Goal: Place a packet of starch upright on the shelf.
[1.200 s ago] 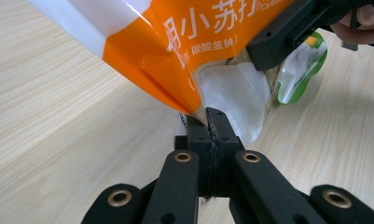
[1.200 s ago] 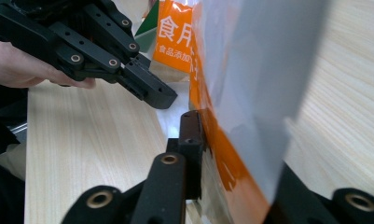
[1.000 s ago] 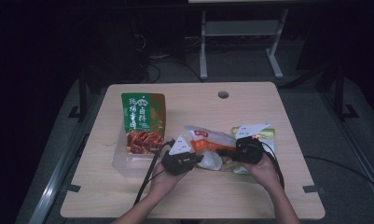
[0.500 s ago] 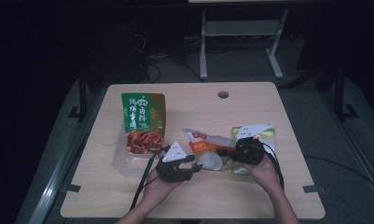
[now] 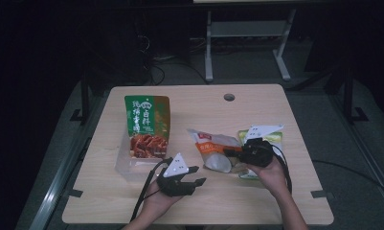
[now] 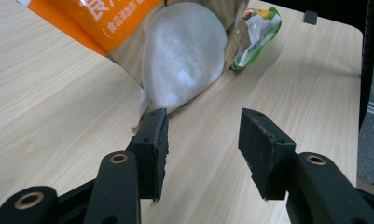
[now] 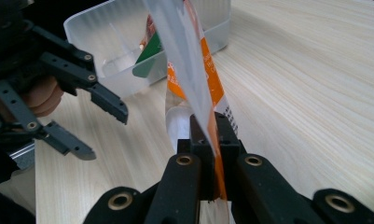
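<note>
Right hand-held gripper (image 7: 207, 135) clamped on orange snack bag (image 7: 201, 70), left hand-held gripper (image 6: 203, 140) spread apart, pale wooden table (image 5: 256, 103), dark room

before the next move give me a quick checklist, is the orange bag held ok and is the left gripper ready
1. Right gripper shut on the orange snack bag: ok, jaws clamp its edge.
2. Left gripper open and free: ok, jaws apart with nothing between them, short of the bag.
3. Bag lifted off the table: cannot tell; one end is raised but the white part looks to rest on the wood.
4. Clear plastic bin has room: cannot tell; the green and red pouch leans into it.
5. Path between the grippers: ok, bare wood between the left gripper and the bag.
6. Green packet under the right hand: not ok, it may get dragged.
</note>
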A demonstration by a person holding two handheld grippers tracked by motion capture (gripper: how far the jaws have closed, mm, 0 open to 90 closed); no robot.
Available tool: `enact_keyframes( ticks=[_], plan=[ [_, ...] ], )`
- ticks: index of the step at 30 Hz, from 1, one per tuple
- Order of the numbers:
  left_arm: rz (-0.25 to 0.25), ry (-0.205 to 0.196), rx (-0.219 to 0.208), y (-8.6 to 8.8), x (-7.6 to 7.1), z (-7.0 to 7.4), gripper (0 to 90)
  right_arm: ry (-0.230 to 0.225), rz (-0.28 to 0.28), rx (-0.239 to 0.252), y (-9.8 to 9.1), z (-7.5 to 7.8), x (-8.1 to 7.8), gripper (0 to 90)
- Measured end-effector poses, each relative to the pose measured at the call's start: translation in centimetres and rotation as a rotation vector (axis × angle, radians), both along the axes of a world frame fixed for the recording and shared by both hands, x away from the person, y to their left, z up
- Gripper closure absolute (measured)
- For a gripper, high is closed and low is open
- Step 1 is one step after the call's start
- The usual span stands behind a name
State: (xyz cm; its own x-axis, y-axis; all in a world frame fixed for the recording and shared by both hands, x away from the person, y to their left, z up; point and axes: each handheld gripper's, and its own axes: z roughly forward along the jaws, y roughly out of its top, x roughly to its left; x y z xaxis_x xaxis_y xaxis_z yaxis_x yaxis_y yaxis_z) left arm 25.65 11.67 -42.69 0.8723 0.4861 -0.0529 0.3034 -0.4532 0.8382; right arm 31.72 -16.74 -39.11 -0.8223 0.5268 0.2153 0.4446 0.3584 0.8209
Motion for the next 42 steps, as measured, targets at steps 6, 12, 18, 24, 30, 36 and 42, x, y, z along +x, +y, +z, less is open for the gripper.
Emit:
enact_keyframes(
  ticks=[6, 12, 18, 24, 30, 36, 42],
  plan=[
    [0.000, -0.011, -0.003, 0.4, -0.3, 0.0, 51.8, 0.014, -0.012, -0.010, 0.1, 0.0, 0.1, 89.7],
    [0.005, -0.009, 0.002, 0.7, -0.4, -0.3, 51.5, 0.019, -0.006, -0.051, 0.2, 0.2, 0.0, 89.0],
    [0.002, -0.006, 0.005, 0.6, -0.4, -0.4, 51.3, 0.028, 0.022, -0.132, 0.5, 0.7, -0.1, 86.4],
    [0.000, -0.002, 0.007, 0.5, -0.4, -0.5, 51.3, 0.054, 0.032, -0.198, 0.9, 0.2, 0.4, 81.7],
    [-0.004, 0.000, 0.009, 0.5, -0.3, -0.6, 51.3, 0.066, 0.042, -0.175, 1.1, -0.1, 1.0, 71.8],
    [-0.005, 0.002, 0.009, 0.4, -0.3, -0.6, 51.3, 0.092, 0.056, -0.184, 1.7, -0.3, 1.5, 69.1],
    [-0.008, 0.004, 0.009, 0.4, -0.4, -0.8, 51.1, 0.108, 0.054, -0.220, 2.4, -0.9, 1.8, 85.4]
  ],
)
